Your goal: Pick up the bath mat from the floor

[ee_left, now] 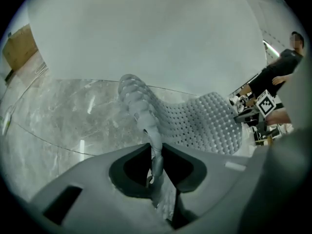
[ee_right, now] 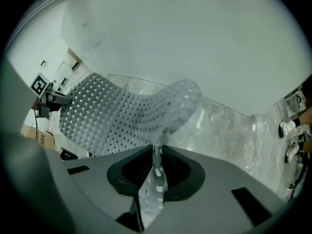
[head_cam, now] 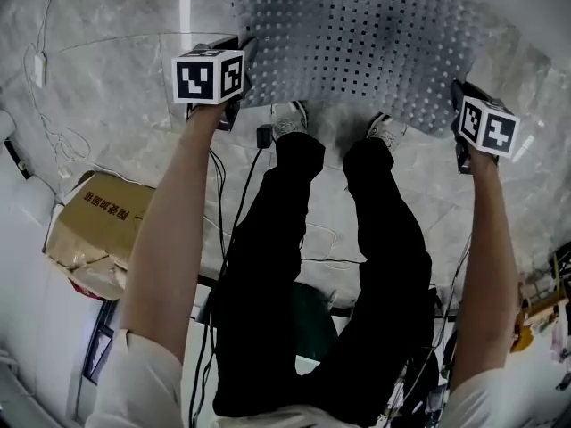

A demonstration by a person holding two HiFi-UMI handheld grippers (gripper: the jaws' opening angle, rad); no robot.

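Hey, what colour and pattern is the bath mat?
The bath mat is pale grey with a regular grid of small holes, clearest in the head view.

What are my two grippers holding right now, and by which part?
Both hold the grey perforated bath mat: the left gripper pinches its near left corner, the right gripper its near right corner.

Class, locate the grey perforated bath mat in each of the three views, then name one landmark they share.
Head view: grey perforated bath mat across the top centre.
Left gripper view: mat runs from bottom centre up to the right.
Right gripper view: mat runs from bottom centre up to the left.
Shared landmark: pale marble floor.
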